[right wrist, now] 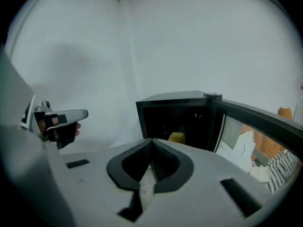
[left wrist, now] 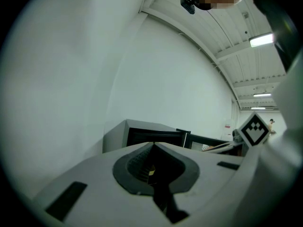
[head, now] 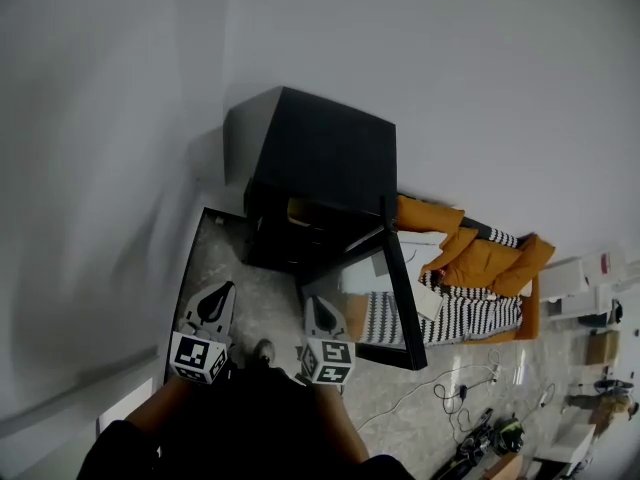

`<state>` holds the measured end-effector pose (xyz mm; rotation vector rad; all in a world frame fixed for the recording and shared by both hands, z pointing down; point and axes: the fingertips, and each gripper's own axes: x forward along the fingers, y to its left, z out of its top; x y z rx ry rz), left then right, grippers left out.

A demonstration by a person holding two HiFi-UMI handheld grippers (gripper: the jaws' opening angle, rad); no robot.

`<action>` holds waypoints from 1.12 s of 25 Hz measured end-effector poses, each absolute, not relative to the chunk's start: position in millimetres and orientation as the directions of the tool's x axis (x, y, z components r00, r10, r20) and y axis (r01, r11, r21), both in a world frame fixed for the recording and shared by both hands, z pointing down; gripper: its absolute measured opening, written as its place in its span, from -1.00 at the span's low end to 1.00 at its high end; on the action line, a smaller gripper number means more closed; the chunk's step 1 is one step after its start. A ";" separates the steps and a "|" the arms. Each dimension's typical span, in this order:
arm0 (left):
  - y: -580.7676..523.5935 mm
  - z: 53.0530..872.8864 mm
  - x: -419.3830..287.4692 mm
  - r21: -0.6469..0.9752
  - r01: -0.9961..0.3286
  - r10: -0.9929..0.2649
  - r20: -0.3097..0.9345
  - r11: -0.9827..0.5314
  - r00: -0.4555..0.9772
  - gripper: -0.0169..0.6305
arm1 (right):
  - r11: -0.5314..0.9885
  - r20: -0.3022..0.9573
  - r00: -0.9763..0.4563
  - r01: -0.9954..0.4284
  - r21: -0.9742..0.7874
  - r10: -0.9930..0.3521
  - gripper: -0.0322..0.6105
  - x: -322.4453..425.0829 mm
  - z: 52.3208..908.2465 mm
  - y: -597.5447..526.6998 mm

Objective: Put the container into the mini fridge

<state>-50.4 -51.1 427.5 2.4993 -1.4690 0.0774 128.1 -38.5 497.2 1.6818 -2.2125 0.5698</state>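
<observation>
Container (head: 297, 211): a small yellow thing, sitting inside the mini fridge (head: 320, 153) toward the left of the compartment. The right gripper view shows it on a shelf in the dark interior (right wrist: 176, 137). Nothing touches it. Judged from this, the placing step looks done.

Fridge door (head: 395, 288): swung wide open on the fridge's right side, so the compartment is fully exposed. It would presumably need shutting to finish tidily, though the task names only the placing.

Right gripper (head: 316, 304): in front of the fridge, apart from it, just off the lower edge of the open door. Its own view shows the jaws clenched together (right wrist: 152, 140) with no object between them. It points toward the open compartment, which fits a gripper that no longer carries the load.

Left gripper (head: 224, 290): in front of the fridge and to its left, well clear of the door. Jaws closed tip to tip (left wrist: 154, 144), empty. It appears to have no part in the job and is held out of the way.

Surroundings: the fridge stands on a pale stone-pattern floor (head: 250, 298) against a plain wall (head: 450, 88). To the fridge's right, beyond the door, is a sofa (head: 480, 258) with orange cushions and a striped throw.
</observation>
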 end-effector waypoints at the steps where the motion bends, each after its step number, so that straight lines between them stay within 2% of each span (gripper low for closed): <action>1: -49.4 428.3 -50.3 0.171 -0.868 -0.854 0.168 -0.467 0.493 -0.94 | 0.232 0.449 -0.269 -0.963 -0.137 -0.852 -0.90 127.2 490.4 -35.8; 5: -43.6 428.2 -51.4 0.139 -0.876 -0.859 0.174 -0.462 0.481 -0.94 | 0.244 0.389 -0.283 -0.958 -0.148 -0.877 -0.89 120.7 464.9 -23.4; 12: -39.6 399.7 -51.5 0.140 -0.877 -0.871 0.119 -0.460 0.476 -0.94 | 0.231 0.213 -0.265 -0.958 -0.171 -0.940 -0.89 111.9 416.1 -6.8; 28: -35.1 395.4 -47.8 0.133 -0.873 -0.867 0.120 -0.469 0.483 -0.94 | 0.230 0.183 -0.262 -0.957 -0.179 -0.948 -0.89 111.9 412.5 -12.0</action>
